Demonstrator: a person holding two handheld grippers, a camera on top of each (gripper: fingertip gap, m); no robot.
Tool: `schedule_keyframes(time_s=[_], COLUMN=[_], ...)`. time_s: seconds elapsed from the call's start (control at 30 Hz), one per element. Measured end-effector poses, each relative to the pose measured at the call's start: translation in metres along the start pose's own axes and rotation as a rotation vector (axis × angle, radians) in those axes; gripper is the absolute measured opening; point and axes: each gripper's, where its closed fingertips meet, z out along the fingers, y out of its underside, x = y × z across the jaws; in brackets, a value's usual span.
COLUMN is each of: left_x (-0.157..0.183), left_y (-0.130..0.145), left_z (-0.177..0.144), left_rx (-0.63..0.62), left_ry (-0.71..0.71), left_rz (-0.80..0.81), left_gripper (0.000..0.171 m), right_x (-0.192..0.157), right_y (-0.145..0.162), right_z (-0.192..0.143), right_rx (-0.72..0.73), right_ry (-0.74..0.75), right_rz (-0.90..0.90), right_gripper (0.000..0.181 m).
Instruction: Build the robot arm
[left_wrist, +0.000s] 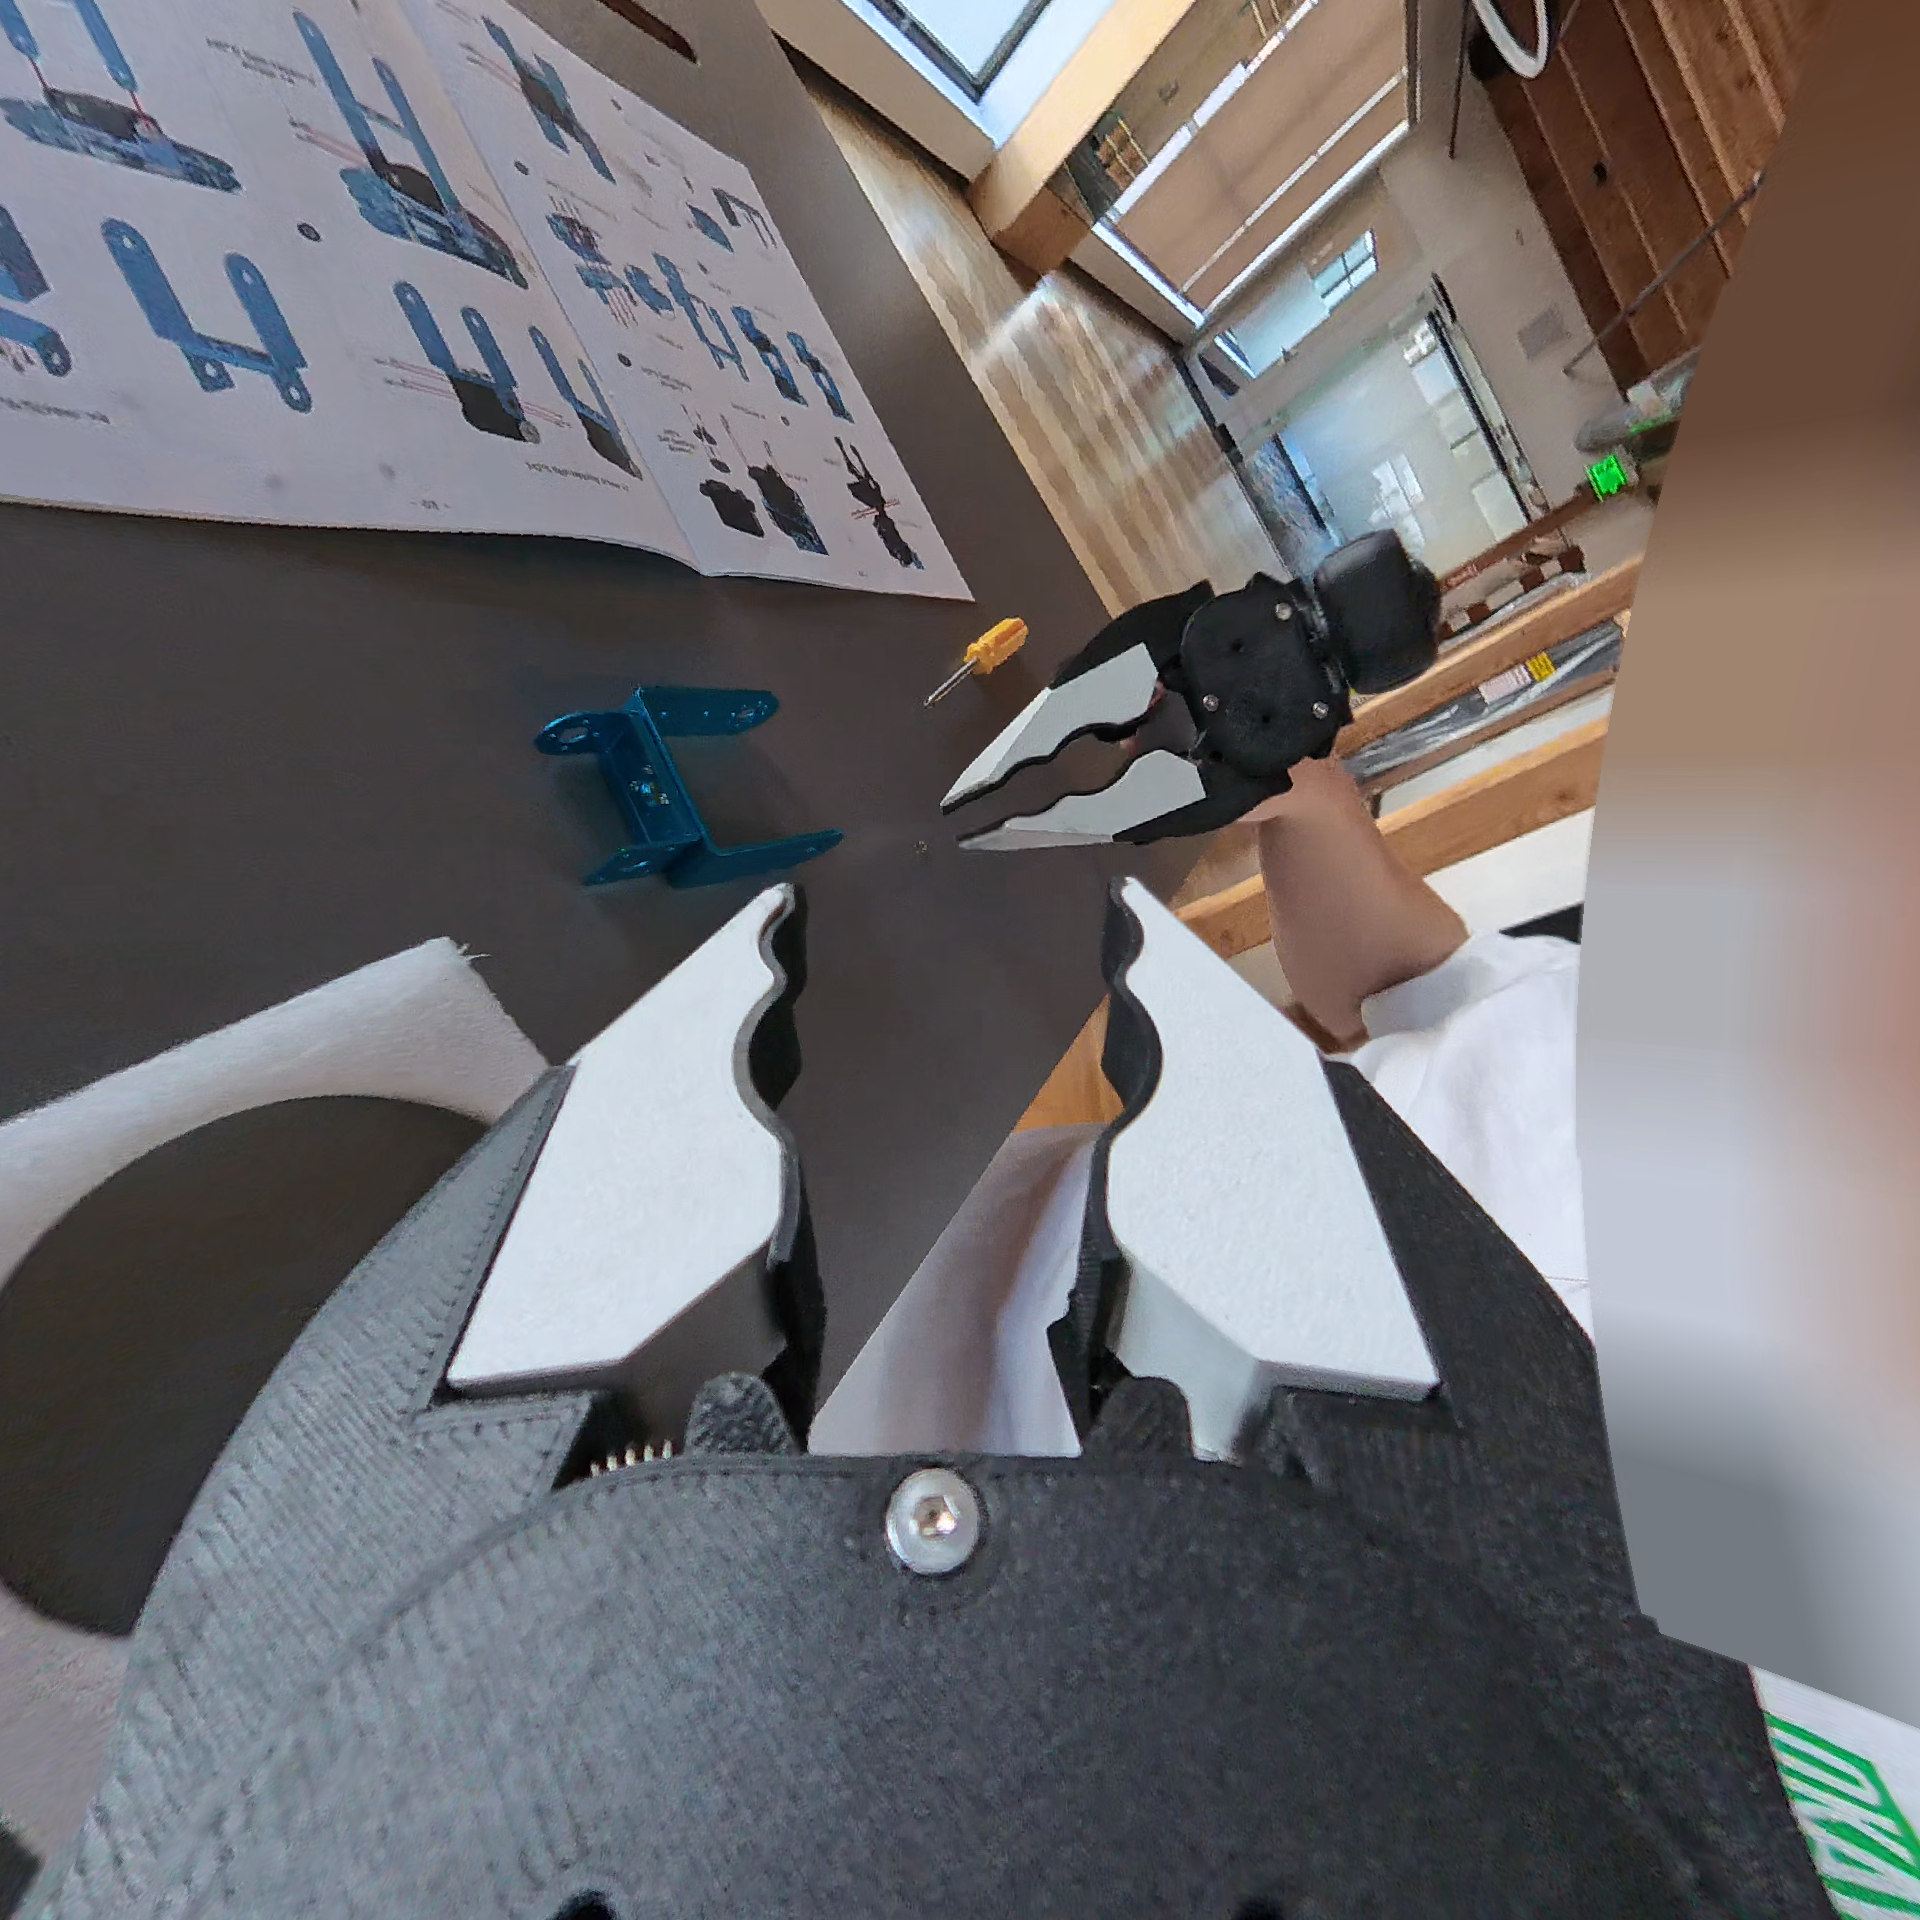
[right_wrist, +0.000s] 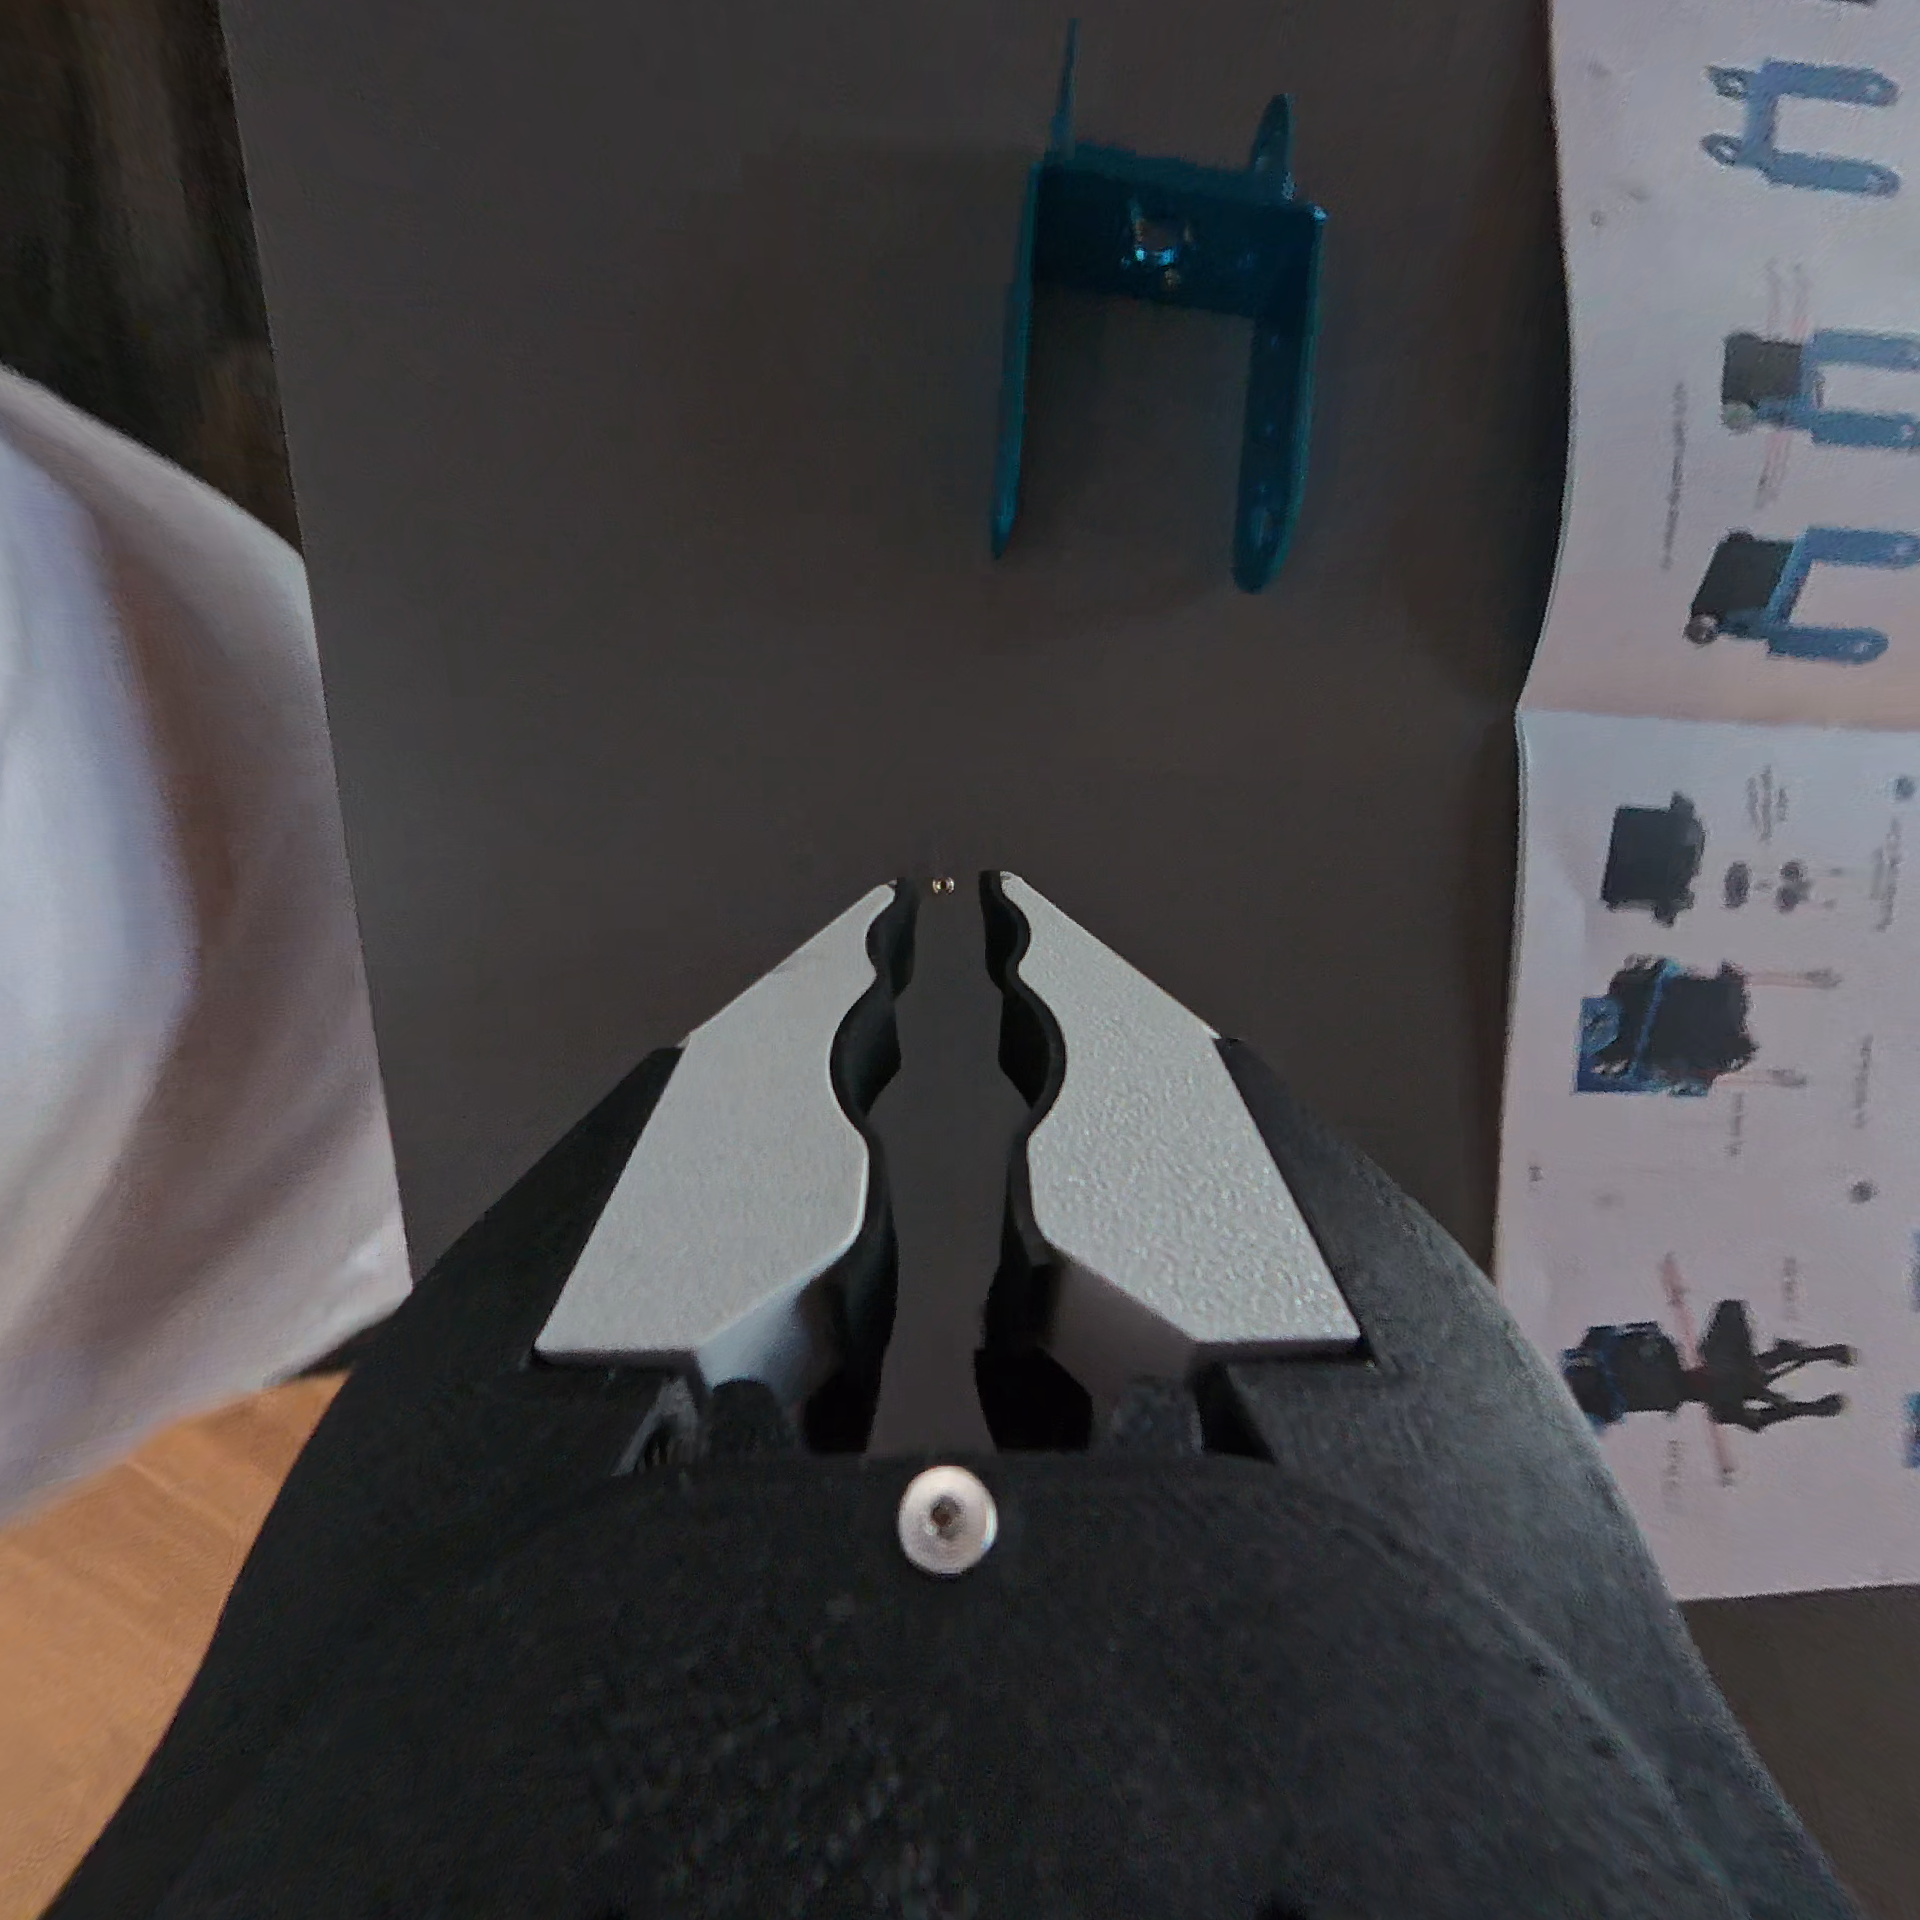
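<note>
A blue metal U-shaped bracket (left_wrist: 665, 790) lies on a dark mat (left_wrist: 312, 727). A tiny metal screw or nut (left_wrist: 921, 847) lies on the mat to its right. My right gripper (left_wrist: 953, 824) has its tips right at this small part. In the right wrist view the part (right_wrist: 942, 884) sits in the narrow gap between the tips of my right gripper (right_wrist: 948, 881), whose jaws are slightly apart and hold nothing. The bracket (right_wrist: 1153, 239) lies farther ahead, to the right. My left gripper (left_wrist: 951, 891) is wide open and empty, just short of the small part.
A small yellow-handled screwdriver (left_wrist: 982, 655) lies beyond the right gripper. A printed instruction sheet (left_wrist: 364, 291) covers the mat's far side; it also shows in the right wrist view (right_wrist: 1714, 935). White foam (left_wrist: 312, 1039) lies at the left. A person's white sleeve (right_wrist: 125, 831) and a wooden table edge (right_wrist: 104, 1558) are near. There is about 20 cm between the tips of the two grippers. From the left gripper's tips to the blue metal U-shaped bracket (left_wrist: 665, 790) is close to 11 cm.
</note>
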Motion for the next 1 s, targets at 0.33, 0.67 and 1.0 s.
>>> schedule_keyframes(time_s=[0.33, 0.67, 1.0], left_x=[-0.006, -0.007, -0.006], left_y=[0.007, 0.016, 0.020], left_z=[-0.030, -0.038, -0.036], left_rx=[-0.003, 0.026, 0.028], left_ry=[0.063, 0.080, 0.076], left_rz=[0.032, 0.015, 0.005], left_gripper=[0.056, 0.056, 0.055], right_x=[-0.004, -0.003, -0.004], right_y=[0.005, 0.009, 0.009], right_z=[0.012, 0.015, 0.016], right_rx=[-0.316, -0.358, -0.348], right_ry=[-0.099, -0.097, -0.128], right_rz=[-0.131, -0.143, -0.129], right_gripper=[0.009, 0.007, 0.003])
